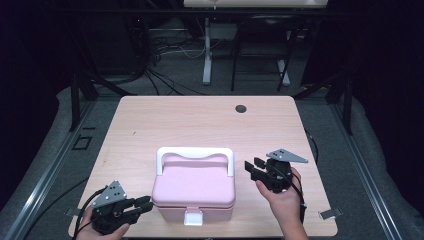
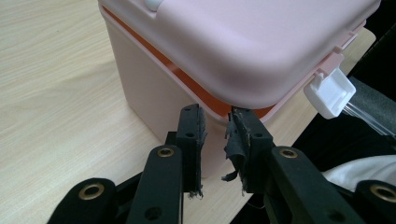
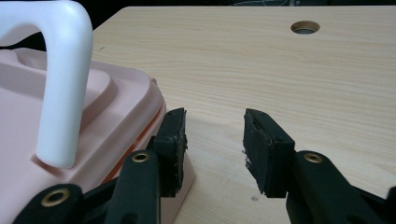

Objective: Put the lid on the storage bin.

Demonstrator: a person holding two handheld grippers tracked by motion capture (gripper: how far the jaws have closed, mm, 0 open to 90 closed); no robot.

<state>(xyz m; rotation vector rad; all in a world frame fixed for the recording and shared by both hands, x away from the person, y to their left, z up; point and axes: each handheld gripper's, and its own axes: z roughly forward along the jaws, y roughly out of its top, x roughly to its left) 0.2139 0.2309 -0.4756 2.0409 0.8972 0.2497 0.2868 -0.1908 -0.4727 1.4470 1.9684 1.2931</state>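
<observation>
A pink lidded box (image 1: 194,187) with a white handle (image 1: 195,152) and a white front latch (image 1: 193,218) stands near the table's front edge. My left gripper (image 1: 147,203) lies at the box's front left corner and points at it. In the left gripper view its jaws (image 2: 215,116) stand a little apart just under the lid rim of the box (image 2: 243,42), pressing on nothing, with the latch (image 2: 329,91) off to the right. My right gripper (image 1: 252,167) hovers at the box's right side, open. Its jaws (image 3: 215,126) have bare table between them, beside the box (image 3: 93,121) and handle (image 3: 65,70).
The light wooden table (image 1: 200,120) has a round cable hole (image 1: 241,108) at the back right, also seen as a hole (image 3: 305,27) in the right gripper view. Table legs, cables and dark floor lie beyond the far edge.
</observation>
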